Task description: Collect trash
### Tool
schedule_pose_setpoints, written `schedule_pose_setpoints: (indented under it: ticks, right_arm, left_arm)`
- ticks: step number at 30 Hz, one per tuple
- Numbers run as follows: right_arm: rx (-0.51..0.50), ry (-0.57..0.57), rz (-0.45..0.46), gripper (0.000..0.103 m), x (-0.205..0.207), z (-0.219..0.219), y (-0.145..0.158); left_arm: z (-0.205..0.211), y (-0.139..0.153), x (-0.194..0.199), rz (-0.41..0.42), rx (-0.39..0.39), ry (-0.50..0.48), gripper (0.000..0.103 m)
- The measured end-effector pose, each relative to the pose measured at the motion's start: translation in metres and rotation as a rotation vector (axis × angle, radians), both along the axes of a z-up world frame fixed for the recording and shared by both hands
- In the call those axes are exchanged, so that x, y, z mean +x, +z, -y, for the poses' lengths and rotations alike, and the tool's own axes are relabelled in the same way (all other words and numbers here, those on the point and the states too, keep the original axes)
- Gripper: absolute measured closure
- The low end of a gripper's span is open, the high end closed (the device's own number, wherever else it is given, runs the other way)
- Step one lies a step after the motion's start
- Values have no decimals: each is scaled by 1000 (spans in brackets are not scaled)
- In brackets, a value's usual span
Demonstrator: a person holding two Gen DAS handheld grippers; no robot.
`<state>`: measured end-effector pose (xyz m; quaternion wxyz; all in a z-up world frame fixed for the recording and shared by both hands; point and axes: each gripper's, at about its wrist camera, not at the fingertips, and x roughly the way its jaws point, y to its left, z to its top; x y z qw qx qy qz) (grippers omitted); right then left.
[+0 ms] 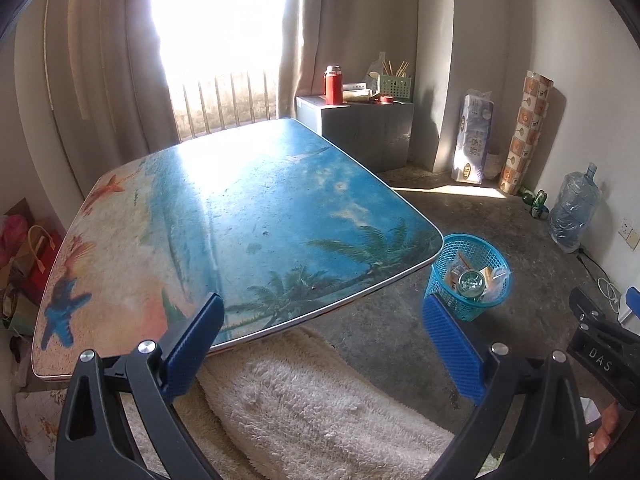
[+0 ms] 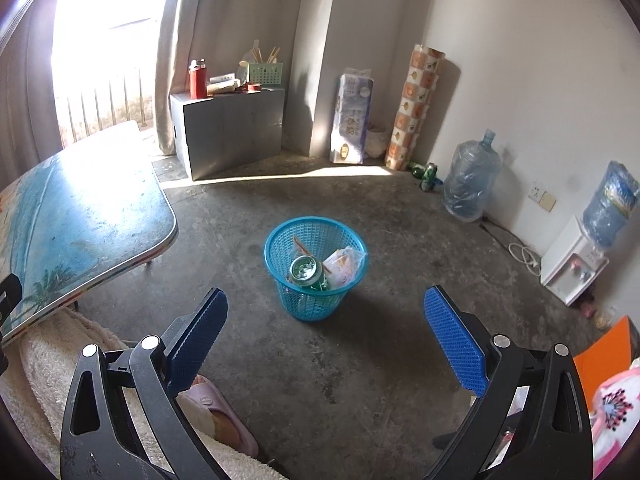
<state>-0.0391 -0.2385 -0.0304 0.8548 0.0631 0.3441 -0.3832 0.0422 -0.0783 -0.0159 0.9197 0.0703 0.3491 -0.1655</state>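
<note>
Both the left gripper (image 1: 320, 320) and right gripper (image 2: 326, 316) hung spread and empty, the tabletop (image 1: 248, 208) looked bare, the basket (image 2: 316, 268) held the can (image 2: 306, 272), so the sound move was one careful scan for leftovers.

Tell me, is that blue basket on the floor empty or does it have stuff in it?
Partly filled. The blue basket stands upright on the floor, holding a green can and crumpled wrappers, all below the rim.

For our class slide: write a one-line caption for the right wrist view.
Open right gripper faces a blue basket holding a green can and wrappers.
</note>
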Motion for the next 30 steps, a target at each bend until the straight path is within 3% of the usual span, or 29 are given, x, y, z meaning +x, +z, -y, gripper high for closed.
schedule_pose_setpoints:
  ticks: [7,16,30]
  right_arm:
    - [5,-12,6,8,0,0,-1]
    - [16,-35,18,8,-7,-1,0]
    - [19,-36,21,8,-12,4,4]
  left_arm:
    - [2,-1,1,12,48,51,6]
    - [8,0,-2,6,69,50,6]
    - [11,-2,-5,-22,56,29,6]
